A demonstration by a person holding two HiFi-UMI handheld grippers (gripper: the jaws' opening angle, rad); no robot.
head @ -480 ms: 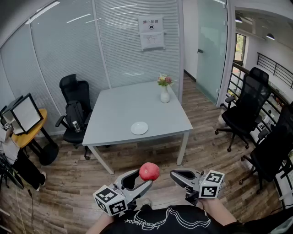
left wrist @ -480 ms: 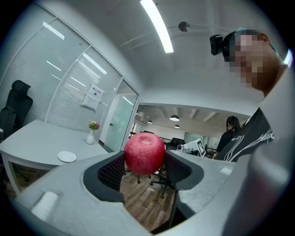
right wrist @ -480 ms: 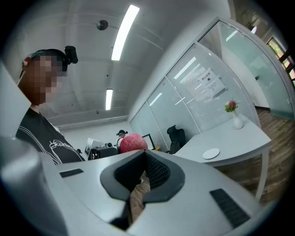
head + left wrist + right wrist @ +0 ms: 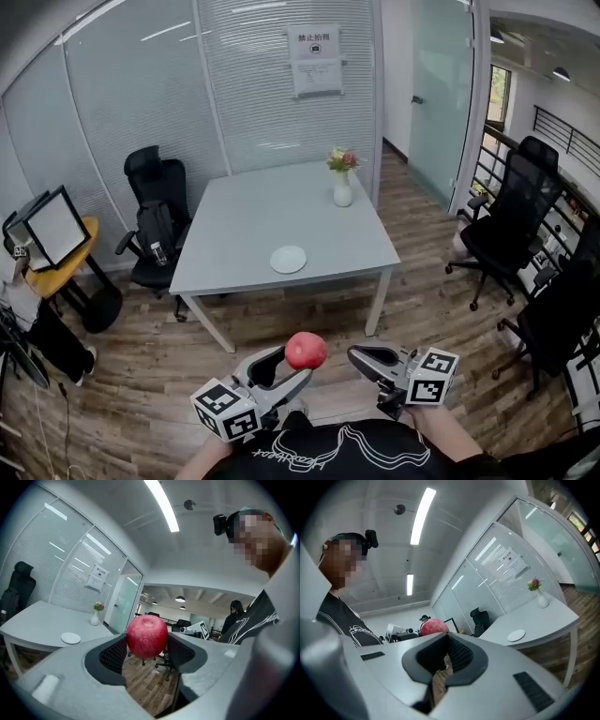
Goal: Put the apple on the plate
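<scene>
The apple (image 4: pixel 306 351) sits clamped in the left gripper's (image 4: pixel 292 366) wide-spread jaws; the right gripper's (image 4: pixel 362 357) jaws are closed, empty.

Bright even light from ceiling strips (image 4: pixel 161 503), fisheye bending, dark corners

Plate (image 4: pixel 288 259) on table (image 4: pixel 234 225), near front edge; vase (image 4: pixel 342 190) behind, right. Apple (image 4: pixel 305 351) in left gripper (image 4: pixel 294 366), before table.

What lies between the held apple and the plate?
In the head view, only bare wood floor, then the near edge and bare top of the table, separate the apple, clamped in the left gripper, from the plate.
</scene>
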